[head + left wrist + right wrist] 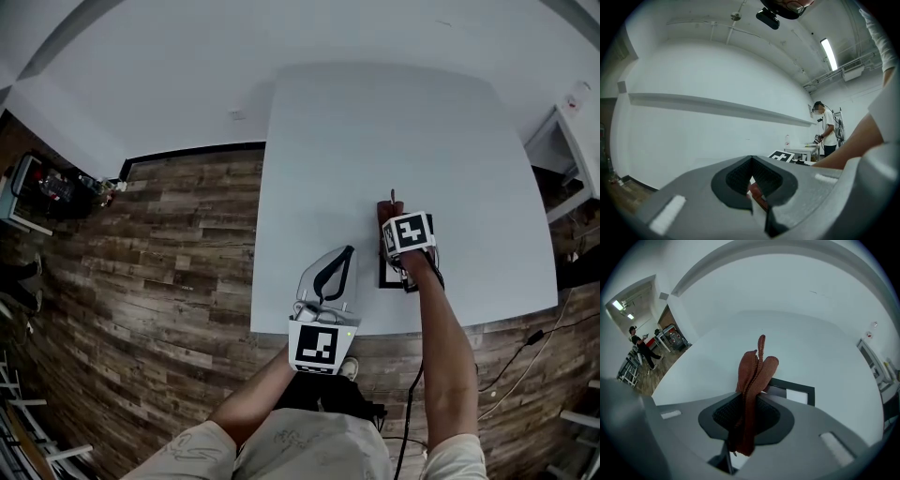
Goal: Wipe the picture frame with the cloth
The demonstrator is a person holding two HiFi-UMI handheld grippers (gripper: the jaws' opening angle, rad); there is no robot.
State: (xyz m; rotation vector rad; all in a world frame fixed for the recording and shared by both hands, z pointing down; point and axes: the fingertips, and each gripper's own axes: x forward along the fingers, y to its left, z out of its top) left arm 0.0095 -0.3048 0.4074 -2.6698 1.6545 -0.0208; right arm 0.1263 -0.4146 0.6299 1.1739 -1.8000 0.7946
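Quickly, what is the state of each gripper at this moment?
Left gripper: closed, holding nothing.
Right gripper: closed on the cloth, just above the picture frame.

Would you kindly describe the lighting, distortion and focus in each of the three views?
Head view: fisheye bows the edges of the white table, light even. Left gripper view: ceiling light glares, dark vignette rims the picture. Right gripper view: cloth in sharp focus, corners black.
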